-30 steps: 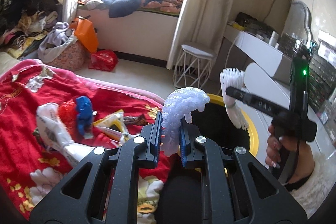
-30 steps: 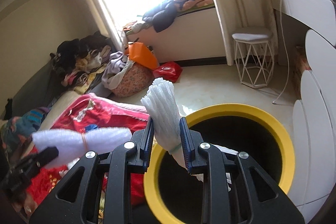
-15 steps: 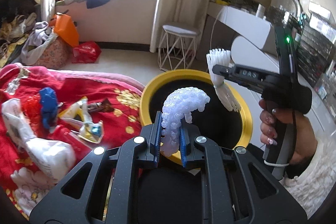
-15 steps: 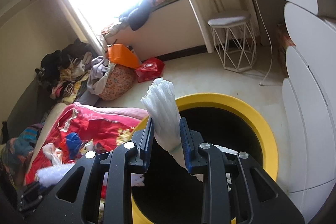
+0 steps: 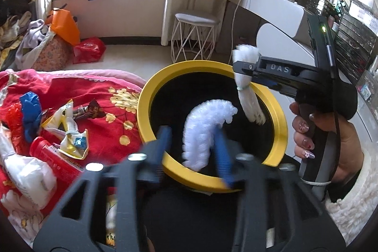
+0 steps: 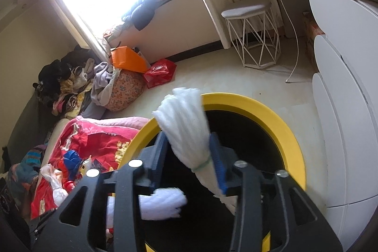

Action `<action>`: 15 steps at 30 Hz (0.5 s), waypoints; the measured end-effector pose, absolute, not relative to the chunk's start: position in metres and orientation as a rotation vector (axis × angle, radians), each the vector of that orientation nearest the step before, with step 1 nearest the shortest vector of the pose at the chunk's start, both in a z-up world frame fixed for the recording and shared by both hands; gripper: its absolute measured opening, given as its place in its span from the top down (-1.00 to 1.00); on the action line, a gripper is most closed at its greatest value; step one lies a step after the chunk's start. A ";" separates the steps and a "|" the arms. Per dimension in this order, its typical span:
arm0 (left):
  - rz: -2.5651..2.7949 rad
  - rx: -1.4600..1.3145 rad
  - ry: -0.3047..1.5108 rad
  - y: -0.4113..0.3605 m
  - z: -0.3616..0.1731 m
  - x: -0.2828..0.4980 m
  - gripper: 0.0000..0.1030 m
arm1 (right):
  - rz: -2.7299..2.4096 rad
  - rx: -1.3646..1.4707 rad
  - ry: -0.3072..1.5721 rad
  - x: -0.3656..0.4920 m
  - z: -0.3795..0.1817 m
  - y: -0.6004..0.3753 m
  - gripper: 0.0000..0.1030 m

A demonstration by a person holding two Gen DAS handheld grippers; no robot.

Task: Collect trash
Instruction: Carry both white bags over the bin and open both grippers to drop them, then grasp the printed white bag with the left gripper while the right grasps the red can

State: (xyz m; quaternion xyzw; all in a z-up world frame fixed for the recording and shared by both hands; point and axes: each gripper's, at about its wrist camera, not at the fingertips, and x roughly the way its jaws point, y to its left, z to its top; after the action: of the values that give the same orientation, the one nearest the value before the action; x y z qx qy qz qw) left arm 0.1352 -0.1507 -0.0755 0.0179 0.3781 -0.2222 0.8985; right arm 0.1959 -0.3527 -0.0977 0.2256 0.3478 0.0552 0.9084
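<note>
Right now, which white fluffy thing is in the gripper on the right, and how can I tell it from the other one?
Find the big bin with the yellow rim beside the red blanket. Above its far right edge, the right gripper is opening around a white foam net. It hangs straight and has a green band around its middle, while the other white foam piece, between the left gripper's fingers, is curved like a hook.

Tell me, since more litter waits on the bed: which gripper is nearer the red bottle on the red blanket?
Left. The left gripper hangs over the yellow bin's near rim beside the red bottle; the right gripper sits over the bin's far side.
</note>
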 end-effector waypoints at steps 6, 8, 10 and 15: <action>-0.393 0.014 0.749 -0.139 -0.067 0.134 -0.55 | 0.091 0.443 0.712 0.193 -0.096 -0.353 -0.17; -0.364 -0.005 0.737 -0.131 -0.062 0.133 -0.79 | 0.089 0.415 0.700 0.191 -0.093 -0.349 -0.21; -0.341 -0.018 0.724 -0.126 -0.058 0.132 -0.79 | 0.092 0.369 0.680 0.187 -0.087 -0.341 -0.26; -0.288 -0.022 0.679 -0.111 -0.045 0.127 -0.79 | 0.116 0.304 0.631 0.178 -0.071 -0.325 -0.34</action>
State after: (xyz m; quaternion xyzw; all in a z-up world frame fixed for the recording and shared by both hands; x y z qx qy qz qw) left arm 0.1270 -0.1111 -0.0451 -0.0109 0.3317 -0.1405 0.9328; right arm 0.1784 -0.3246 -0.0713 0.1490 0.3091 0.0570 0.9376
